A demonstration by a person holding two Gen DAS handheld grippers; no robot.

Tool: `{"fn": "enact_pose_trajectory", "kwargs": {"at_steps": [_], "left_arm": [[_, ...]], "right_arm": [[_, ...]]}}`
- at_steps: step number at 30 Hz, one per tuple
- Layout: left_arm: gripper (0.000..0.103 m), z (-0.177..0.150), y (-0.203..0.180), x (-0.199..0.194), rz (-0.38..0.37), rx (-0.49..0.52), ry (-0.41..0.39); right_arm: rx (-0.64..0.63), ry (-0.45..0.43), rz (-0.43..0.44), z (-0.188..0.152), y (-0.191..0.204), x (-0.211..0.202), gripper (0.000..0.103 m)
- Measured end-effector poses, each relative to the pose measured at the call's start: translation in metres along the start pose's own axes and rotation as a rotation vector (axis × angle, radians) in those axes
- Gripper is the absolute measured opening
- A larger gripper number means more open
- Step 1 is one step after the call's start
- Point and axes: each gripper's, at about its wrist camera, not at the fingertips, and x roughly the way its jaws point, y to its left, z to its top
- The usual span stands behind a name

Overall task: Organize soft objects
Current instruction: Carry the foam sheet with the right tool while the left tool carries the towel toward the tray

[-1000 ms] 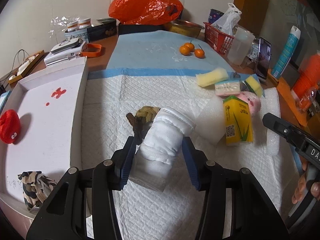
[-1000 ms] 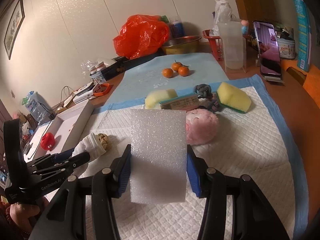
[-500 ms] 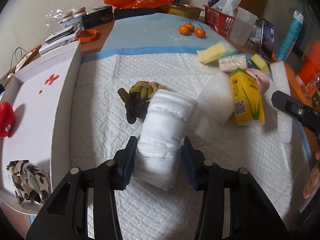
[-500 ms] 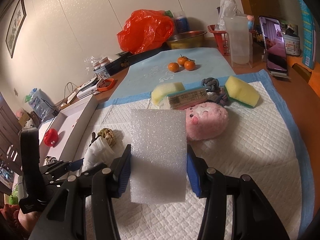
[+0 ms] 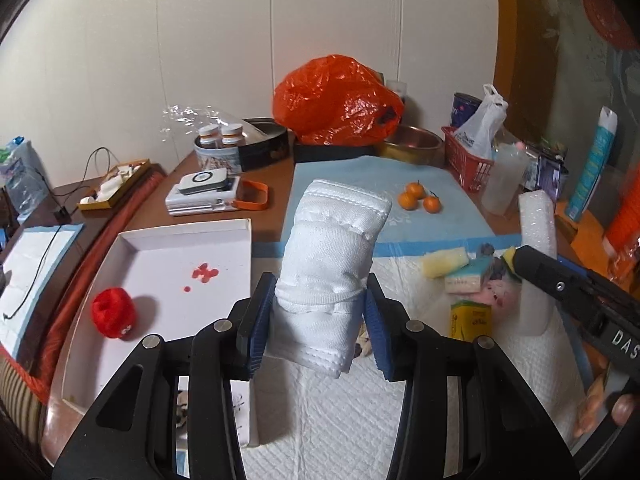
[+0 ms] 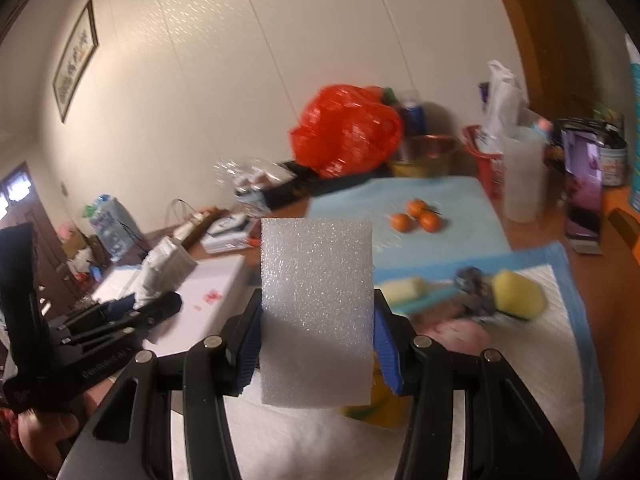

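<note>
Rolled white cloth (image 5: pixel 328 272): clamped in the left claw (image 5: pixel 318 320) at frame centre, held clear above the white tray (image 5: pixel 160 240) at lower left, presumably for sorting there. Foam block (image 6: pixel 316 308): clamped upright in the right claw (image 6: pixel 316 348), centre frame, likewise carried.

White panelled wall (image 5: pixel 200 40) w/ framed pic (image 6: pixel 76 60), wood door frame (image 5: pixel 516 40)

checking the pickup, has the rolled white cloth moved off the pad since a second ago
Yes: the rolled white cloth, clamped in the left gripper, rose off the quilted pad.
</note>
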Motion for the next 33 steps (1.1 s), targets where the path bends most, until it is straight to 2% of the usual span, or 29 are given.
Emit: {"fn": "enact_pose_trajectory", "kwargs": {"at_steps": [4, 8, 12, 25, 33], "left_arm": [[0.043, -0.001, 0.01, -0.026, 0.039, -0.01, -0.042], [0.043, 0.001, 0.026, -0.045, 0.064, -0.041, -0.09], [0.043, -0.002, 0.035, -0.05, 0.058, -0.067, -0.102], [0.043, -0.002, 0.04, -0.066, 0.062, -0.077, -0.147], [0.043, -0.007, 0.048, -0.068, 0.066, -0.093, -0.145]], "right_arm": [[-0.022, -0.014, 0.054, -0.008, 0.024, -0.005, 0.05], [-0.082, -0.053, 0.068, -0.007, 0.045, -0.013, 0.05], [-0.121, -0.095, 0.071, -0.003, 0.059, -0.021, 0.05], [-0.155, -0.146, 0.074, 0.001, 0.074, -0.03, 0.05], [-0.164, -0.145, 0.082, 0.0, 0.079, -0.028, 0.05]]}}
